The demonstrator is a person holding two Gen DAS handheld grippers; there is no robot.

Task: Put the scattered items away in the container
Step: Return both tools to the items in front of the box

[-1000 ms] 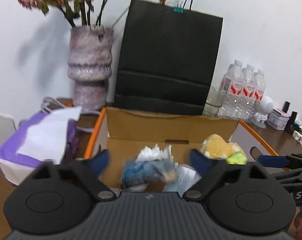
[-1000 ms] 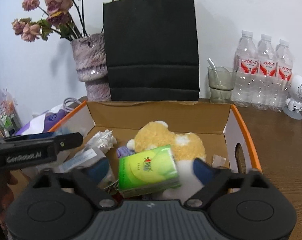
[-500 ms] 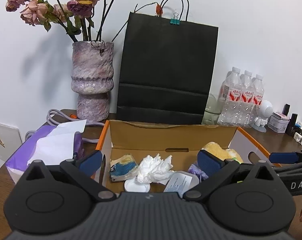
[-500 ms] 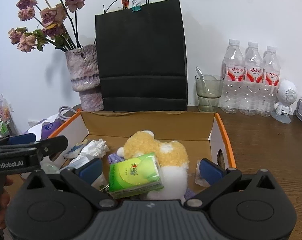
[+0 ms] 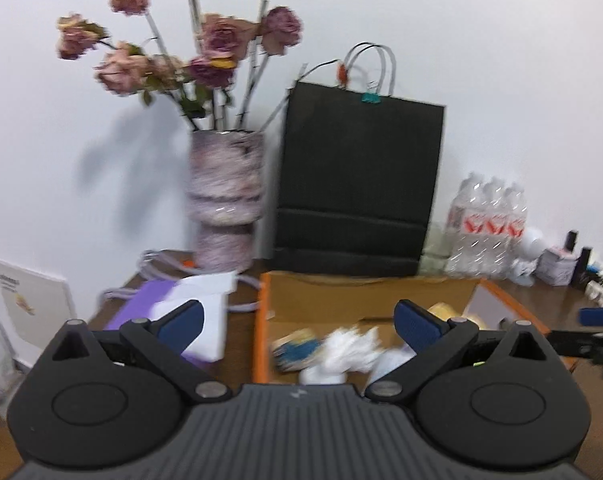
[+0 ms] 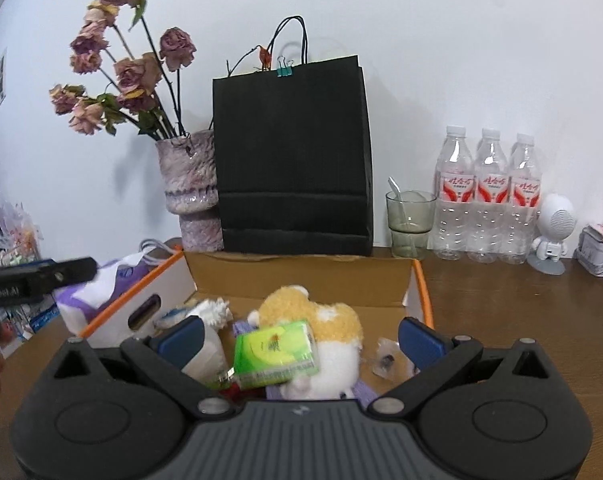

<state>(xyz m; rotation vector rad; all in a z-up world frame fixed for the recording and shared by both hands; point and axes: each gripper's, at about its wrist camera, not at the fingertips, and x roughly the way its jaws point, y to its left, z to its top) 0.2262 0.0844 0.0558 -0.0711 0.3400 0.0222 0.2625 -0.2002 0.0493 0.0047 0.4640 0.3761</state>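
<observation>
An orange-edged cardboard box (image 6: pixel 301 276) sits on the wooden table and holds the items. In it lie a green tissue pack (image 6: pixel 277 350) resting against a yellow and white plush toy (image 6: pixel 325 320), crumpled white tissue (image 6: pixel 213 310) and a small clear packet (image 6: pixel 385 360). My right gripper (image 6: pixel 301 338) is open, drawn back above the box's near side, with nothing between its blue pads. My left gripper (image 5: pixel 297 322) is open too and holds nothing; the box (image 5: pixel 361 292), the white tissue (image 5: pixel 353 348) and a blue and yellow item (image 5: pixel 295 348) show beyond it, blurred.
Behind the box stand a black paper bag (image 6: pixel 293 160), a purple vase of dried roses (image 6: pixel 189 188), a glass with a spoon (image 6: pixel 409 220), three water bottles (image 6: pixel 489 196) and a white robot figure (image 6: pixel 553 232). A purple tissue box (image 5: pixel 173 316) lies to its left.
Both grippers have pulled back and risen away from the box, so its contents look smaller and lower. The left view has swung left and blurred. The green pack and plush lie still.
</observation>
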